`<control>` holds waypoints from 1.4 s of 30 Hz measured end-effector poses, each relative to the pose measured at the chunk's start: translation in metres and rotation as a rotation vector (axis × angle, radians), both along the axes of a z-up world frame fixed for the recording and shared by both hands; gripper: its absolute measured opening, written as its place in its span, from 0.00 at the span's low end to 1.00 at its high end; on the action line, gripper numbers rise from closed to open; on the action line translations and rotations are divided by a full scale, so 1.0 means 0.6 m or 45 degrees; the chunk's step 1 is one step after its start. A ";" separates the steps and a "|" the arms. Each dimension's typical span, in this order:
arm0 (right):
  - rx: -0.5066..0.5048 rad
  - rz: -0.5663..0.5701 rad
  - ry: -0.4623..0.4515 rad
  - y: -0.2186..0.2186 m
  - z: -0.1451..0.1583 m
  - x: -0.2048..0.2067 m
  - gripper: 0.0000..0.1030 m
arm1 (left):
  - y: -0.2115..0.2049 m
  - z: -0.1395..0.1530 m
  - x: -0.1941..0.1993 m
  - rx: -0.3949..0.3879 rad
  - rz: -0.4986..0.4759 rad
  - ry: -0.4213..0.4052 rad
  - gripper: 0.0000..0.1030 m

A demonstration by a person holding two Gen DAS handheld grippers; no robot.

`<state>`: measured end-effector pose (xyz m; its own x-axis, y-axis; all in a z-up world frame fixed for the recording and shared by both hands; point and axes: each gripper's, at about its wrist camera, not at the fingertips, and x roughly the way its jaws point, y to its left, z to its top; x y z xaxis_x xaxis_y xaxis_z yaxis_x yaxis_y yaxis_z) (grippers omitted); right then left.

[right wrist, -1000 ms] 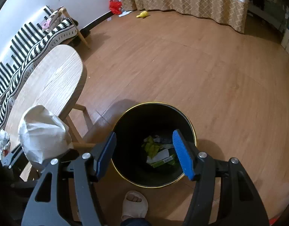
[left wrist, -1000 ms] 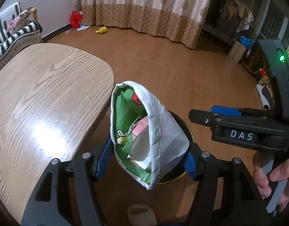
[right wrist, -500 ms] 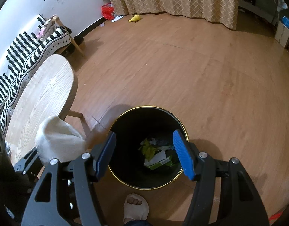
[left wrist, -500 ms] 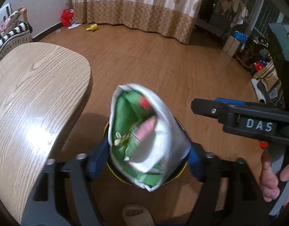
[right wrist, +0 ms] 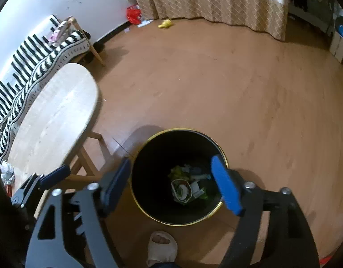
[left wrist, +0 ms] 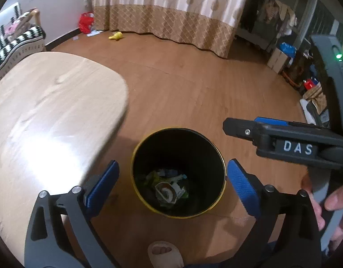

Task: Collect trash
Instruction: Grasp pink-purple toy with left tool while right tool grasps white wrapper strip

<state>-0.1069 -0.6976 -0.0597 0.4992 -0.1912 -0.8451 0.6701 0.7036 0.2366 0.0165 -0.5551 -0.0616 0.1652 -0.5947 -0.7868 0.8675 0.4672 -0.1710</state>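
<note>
Trash [left wrist: 169, 189] lies at the bottom of the black gold-rimmed bin [left wrist: 216, 147] on the floor [left wrist: 182, 82], beside the wooden worktop [left wrist: 48, 102]. We hold our left gripper [left wrist: 172, 181] and right gripper [right wrist: 173, 183] above it, both with jaws spread wide and holding nothing.

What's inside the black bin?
Inside the black bin lies crumpled trash: a white-and-green bag on top, with green wrappers beside it. Whatever lies underneath is hidden.
</note>
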 end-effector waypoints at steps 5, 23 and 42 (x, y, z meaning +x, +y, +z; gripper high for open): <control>-0.033 0.095 -0.087 0.058 0.046 0.050 0.77 | 0.111 0.052 0.033 -0.021 0.127 -0.093 0.93; -0.052 0.913 -0.136 0.579 0.103 0.375 0.77 | 0.746 0.130 0.228 0.007 1.075 -0.165 0.94; -0.122 1.242 -0.048 0.853 0.057 0.509 0.77 | 1.057 0.040 0.325 0.136 1.412 -0.181 0.94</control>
